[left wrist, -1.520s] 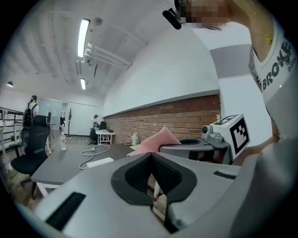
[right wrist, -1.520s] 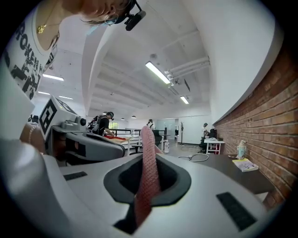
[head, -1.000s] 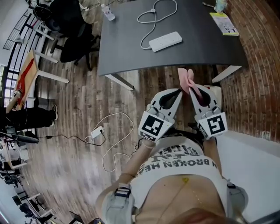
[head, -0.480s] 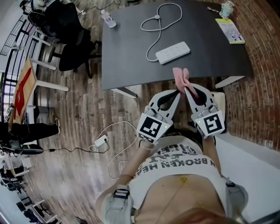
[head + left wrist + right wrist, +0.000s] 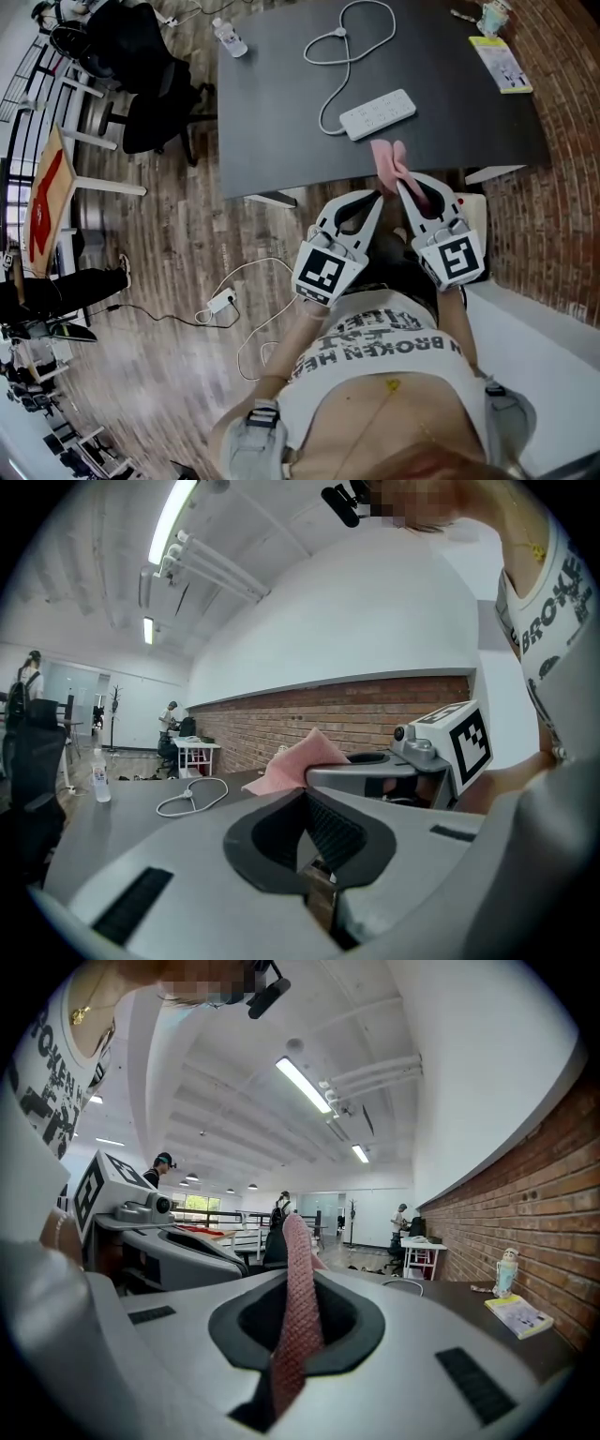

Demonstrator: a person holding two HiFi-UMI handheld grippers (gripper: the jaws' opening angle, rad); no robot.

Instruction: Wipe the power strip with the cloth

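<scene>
Right gripper: closed on the cloth. The pink fabric is pinched between the jaws and stands out in front of them as a narrow upright fold.
Left gripper: closed, with nothing between the jaws. It is held just beside the right gripper, on its left.
Strip: laid flat on the table, ahead of both grippers and just beyond the tip of the cloth. No contact is seen yet.
Cable: led from the left end of the strip and looped further ahead on the table.
Step in hand: judged to be the approach. The wiping itself is not yet begun.
Risk, strip sliding: the strip is loose and looks light, so it could be pushed across the table by the cloth if it is not steadied by the left gripper.
Risk, poor contact: only a thin edge of cloth is presented, so the hard jaws could be brought onto the strip if the gripper is lowered too far.
Risk, cloth slipping: only a small part is held, so the cloth could be pulled out of the jaws by a firm stroke.
Risk, cable: the loop could be caught and dragged if a stroke is carried past the strip.
</scene>
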